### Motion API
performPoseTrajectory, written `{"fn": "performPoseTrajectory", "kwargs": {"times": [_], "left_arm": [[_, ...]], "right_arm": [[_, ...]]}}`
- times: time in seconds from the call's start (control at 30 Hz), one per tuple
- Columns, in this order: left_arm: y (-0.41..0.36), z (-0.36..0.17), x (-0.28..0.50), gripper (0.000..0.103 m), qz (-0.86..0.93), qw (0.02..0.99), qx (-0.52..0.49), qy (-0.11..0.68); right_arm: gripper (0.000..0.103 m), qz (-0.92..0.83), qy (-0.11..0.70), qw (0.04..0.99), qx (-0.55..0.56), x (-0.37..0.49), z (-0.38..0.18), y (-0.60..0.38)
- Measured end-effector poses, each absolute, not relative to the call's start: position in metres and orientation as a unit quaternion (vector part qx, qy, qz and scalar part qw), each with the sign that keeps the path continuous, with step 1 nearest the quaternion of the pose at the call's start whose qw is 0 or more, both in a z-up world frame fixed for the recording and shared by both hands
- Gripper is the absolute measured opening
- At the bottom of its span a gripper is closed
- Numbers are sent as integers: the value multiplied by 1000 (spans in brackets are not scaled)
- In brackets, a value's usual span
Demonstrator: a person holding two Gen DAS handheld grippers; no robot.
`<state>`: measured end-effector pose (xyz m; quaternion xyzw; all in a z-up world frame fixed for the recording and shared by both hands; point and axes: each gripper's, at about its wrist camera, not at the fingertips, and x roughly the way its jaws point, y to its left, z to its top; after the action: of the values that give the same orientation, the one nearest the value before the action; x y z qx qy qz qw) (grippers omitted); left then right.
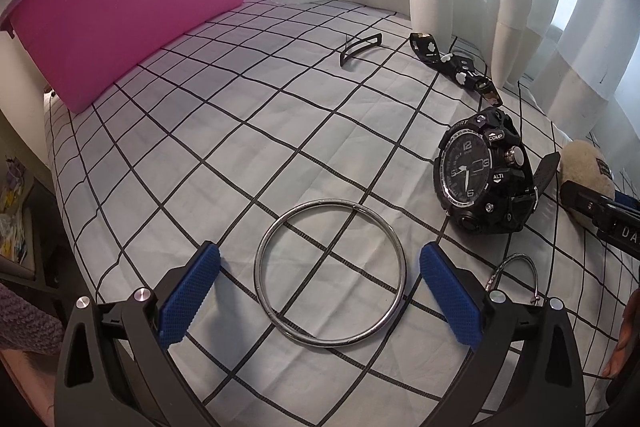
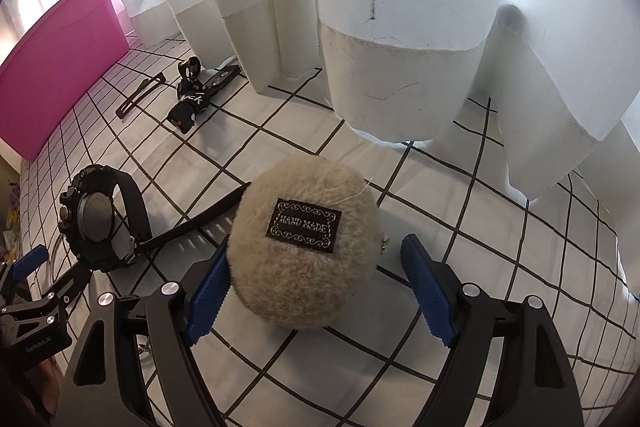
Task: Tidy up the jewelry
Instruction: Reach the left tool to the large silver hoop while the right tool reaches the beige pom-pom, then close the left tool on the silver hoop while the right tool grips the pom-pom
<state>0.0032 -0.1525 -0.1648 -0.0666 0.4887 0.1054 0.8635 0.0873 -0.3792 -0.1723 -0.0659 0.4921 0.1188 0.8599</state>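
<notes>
- The left hand-held gripper [image 1: 320,291] stood wide open, its blue pads [image 1: 191,297] flanking a silver bangle [image 1: 330,273] that lay flat on the checked cloth [image 1: 224,131], neither pad touching it.
- A black sports watch [image 1: 482,173] rested on its side just right of the bangle, with a small wire ring [image 1: 516,273] near the right pad.
- The right hand-held gripper [image 2: 316,291] was open around a fluffy beige pouch [image 2: 304,247] labelled "HAND MADE"; its left pad [image 2: 208,301] touched the fur, the right stood apart.
- A pink bin [image 1: 132,7], a hair clip [image 1: 360,47] and a black strap [image 1: 456,67] sat farther back, near white curtains [image 2: 400,27].
</notes>
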Motion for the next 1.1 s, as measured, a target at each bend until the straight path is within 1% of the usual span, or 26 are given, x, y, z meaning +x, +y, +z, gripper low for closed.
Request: {"fn": "performPoseTrajectory", "kwargs": {"times": [0.17, 0.33, 0.43, 0.5, 0.53, 0.57, 0.6, 0.7, 0.9, 1.1], "left_arm": [[-155, -167, -1, 98, 106, 878, -59, 464], [-156, -165, -5, 95, 105, 879, -59, 461], [-159, -163, -12, 87, 96, 887, -52, 450], [-162, -161, -14, 75, 84, 890, -47, 445], [-163, -160, -15, 72, 80, 891, -46, 444], [-165, -160, -14, 70, 80, 891, -42, 445], [-165, -160, -14, 70, 80, 891, -44, 445], [-165, -159, -13, 70, 78, 890, -44, 446], [-164, -153, -15, 70, 80, 889, -48, 448], [-161, -132, -20, 70, 76, 898, -52, 431]], "right_arm": [[78, 115, 482, 864, -88, 90, -174, -372], [78, 116, 474, 869, -88, 92, -175, -369], [77, 121, 472, 869, -87, 89, -174, -370], [76, 124, 470, 870, -85, 86, -174, -371], [73, 123, 468, 871, -84, 85, -173, -371], [65, 124, 464, 873, -83, 82, -172, -374], [61, 126, 464, 873, -79, 81, -171, -375], [58, 129, 462, 874, -73, 79, -169, -377], [57, 135, 450, 881, -58, 70, -159, -385], [57, 140, 447, 883, -37, 59, -144, -397]]}}
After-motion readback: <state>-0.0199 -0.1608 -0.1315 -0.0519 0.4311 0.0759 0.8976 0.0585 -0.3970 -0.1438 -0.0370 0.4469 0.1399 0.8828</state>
